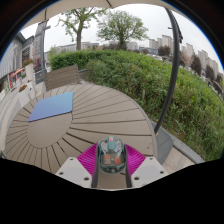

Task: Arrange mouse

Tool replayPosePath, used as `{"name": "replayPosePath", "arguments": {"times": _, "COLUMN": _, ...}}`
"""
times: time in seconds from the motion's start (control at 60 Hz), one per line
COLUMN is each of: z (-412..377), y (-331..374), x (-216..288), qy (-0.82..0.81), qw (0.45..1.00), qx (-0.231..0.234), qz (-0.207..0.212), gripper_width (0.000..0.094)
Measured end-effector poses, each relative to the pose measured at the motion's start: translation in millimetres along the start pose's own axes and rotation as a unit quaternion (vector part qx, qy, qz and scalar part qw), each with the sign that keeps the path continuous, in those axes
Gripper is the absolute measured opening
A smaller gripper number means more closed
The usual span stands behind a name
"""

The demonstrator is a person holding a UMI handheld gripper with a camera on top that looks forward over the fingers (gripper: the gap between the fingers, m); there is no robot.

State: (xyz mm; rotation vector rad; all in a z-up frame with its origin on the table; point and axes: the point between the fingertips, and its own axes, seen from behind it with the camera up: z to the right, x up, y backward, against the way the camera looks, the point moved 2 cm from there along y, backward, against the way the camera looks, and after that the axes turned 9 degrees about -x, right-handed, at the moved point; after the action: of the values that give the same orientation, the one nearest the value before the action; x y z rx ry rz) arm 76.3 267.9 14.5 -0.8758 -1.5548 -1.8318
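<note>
So my tongs [111, 160] are clamped narrow on the mouse [111, 153], both pink pads [88, 157] pressing its sides so it rides along just above the near edge of the round wooden deck table [95, 112], I'd guess so I can carry it to a spot. The mouse looks pale grey-teal and a bit see-through, nose pointing away from me. Further out a blue mat [50, 106] lies flat toward the table's left side, which seems the obvious landing place, with hedge [165, 85] beyond.
</note>
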Motion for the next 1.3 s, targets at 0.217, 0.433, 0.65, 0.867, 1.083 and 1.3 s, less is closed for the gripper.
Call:
{"name": "replayPosePath", "arguments": {"times": 0.217, "z": -58, "y": 25, "x": 111, "qy": -0.037, "qw": 0.998, "qx": 0.025, "qz": 0.041, "gripper_width": 0.0384}}
{"name": "replayPosePath", "arguments": {"times": 0.433, "z": -180, "y": 6, "x": 195, "qy": -0.017, "qw": 0.996, "qx": 0.058, "qz": 0.06, "gripper_width": 0.0384}}
{"name": "replayPosePath", "arguments": {"times": 0.65, "z": -304, "y": -68, "x": 189, "qy": -0.003, "qw": 0.997, "qx": 0.065, "qz": 0.034, "gripper_width": 0.0384}}
{"name": "replayPosePath", "arguments": {"times": 0.867, "z": -348, "y": -133, "x": 142, "qy": 0.012, "qw": 1.0, "qx": 0.028, "qz": -0.007, "gripper_width": 0.0421}}
{"name": "replayPosePath", "arguments": {"times": 1.083, "z": -336, "y": -105, "x": 142, "qy": -0.023, "qw": 0.998, "qx": -0.02, "qz": -0.049, "gripper_width": 0.0823}}
{"name": "replayPosePath", "arguments": {"times": 1.3, "z": -295, "y": 55, "x": 137, "qy": -0.031, "qw": 0.992, "qx": -0.058, "qz": -0.112, "gripper_width": 0.0857}}
